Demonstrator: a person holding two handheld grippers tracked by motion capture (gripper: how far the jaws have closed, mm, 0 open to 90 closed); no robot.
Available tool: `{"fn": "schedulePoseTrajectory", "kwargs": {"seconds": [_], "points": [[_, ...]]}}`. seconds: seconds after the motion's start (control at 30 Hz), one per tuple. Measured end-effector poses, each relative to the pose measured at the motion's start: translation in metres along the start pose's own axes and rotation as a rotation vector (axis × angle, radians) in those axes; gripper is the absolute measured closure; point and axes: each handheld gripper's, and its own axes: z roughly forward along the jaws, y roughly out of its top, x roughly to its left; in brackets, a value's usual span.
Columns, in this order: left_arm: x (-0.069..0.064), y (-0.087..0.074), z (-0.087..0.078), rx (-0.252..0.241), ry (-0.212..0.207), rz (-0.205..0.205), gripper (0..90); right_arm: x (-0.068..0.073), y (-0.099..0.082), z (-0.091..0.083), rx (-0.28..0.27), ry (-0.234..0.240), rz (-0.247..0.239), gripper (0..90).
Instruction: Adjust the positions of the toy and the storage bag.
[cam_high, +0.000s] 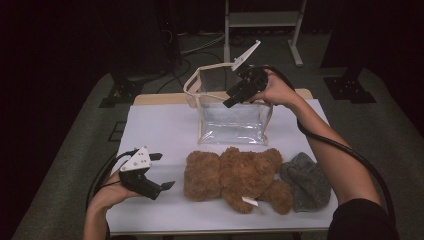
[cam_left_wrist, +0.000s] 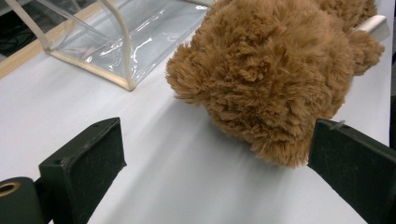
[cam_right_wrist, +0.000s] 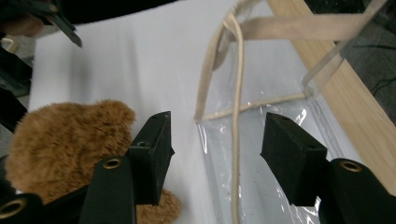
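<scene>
A fluffy brown teddy bear (cam_high: 235, 177) lies on its back on the white table cover (cam_high: 160, 130). Behind it stands a clear plastic bag (cam_high: 232, 120) with beige trim, its top wide. My left gripper (cam_high: 164, 171) rests open at the front left, level with the bear's head (cam_left_wrist: 271, 74), its jaws (cam_left_wrist: 215, 172) apart and not touching the fur. My right gripper (cam_high: 232, 100) hovers over the bag's upper right rim. Its jaws (cam_right_wrist: 217, 144) stand open, the beige rim cord (cam_right_wrist: 236, 116) runs between them and the pads do not press on it.
A grey knit hat (cam_high: 306, 182) lies right of the bear, touching its leg. The wooden table edge (cam_high: 155, 98) shows behind the cover. A metal stand (cam_high: 262, 20) and cables sit on the floor beyond. The bag's flap (cam_high: 246, 55) sticks up at the back.
</scene>
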Motion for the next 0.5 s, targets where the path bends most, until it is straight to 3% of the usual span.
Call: {"fn": "schedulePoseTrajectory", "kwargs": {"seconds": [0.2, 0.5], "points": [[-0.001, 0.000, 0.000, 0.005, 0.000, 0.004, 3.0, -0.005, -0.005, 0.006, 0.025, -0.016, 0.007, 52.2], [-0.001, 0.000, 0.000, 0.006, -0.004, 0.006, 3.1, -0.002, -0.012, 0.012, 0.063, -0.019, 0.028, 78.3]]}}
